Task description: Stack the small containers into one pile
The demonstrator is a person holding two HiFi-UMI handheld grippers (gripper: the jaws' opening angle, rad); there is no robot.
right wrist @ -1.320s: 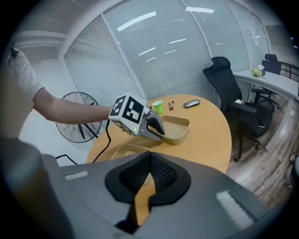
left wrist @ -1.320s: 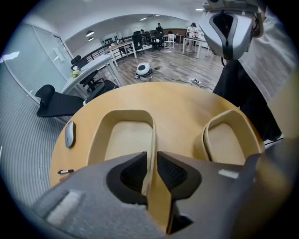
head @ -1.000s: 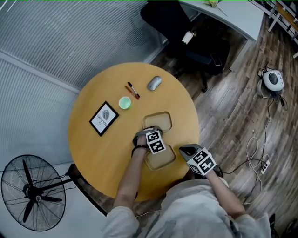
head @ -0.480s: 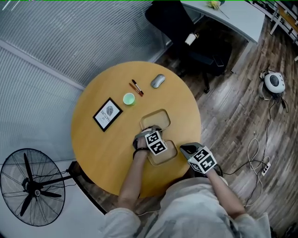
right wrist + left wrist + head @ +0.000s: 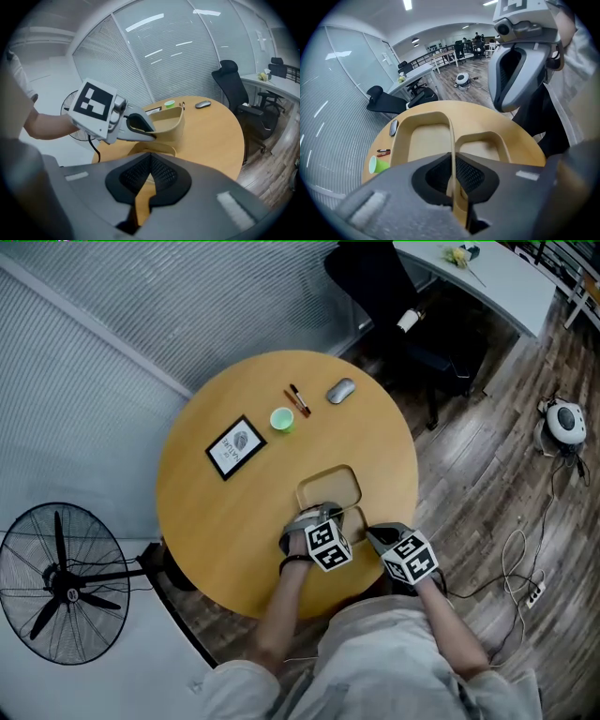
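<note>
My left gripper (image 5: 453, 164) is clamped tight on the thin side wall of one tan container (image 5: 423, 140), which fills the centre-left of the left gripper view; in the right gripper view that container hangs tilted and seems lifted off the round table (image 5: 216, 521); the second container (image 5: 152, 151) sits flat on the wood just below it, right in front of my right gripper (image 5: 150, 161), whose pads are pressed together with nothing between them, only a tan sliver showing through the slot beneath; in the head view both grippers crowd the lower middle of the tabletop, close together, each cube carrying black-and-white square markers without letters; toward the upper middle of that frame lie a green cup (image 5: 281, 419), two pens (image 5: 298, 399) and a grey mouse (image 5: 340, 390), with a black-framed card (image 5: 236, 446) left of the cup, its print too small to read; a floor fan (image 5: 61, 582) stands at lower left.
</note>
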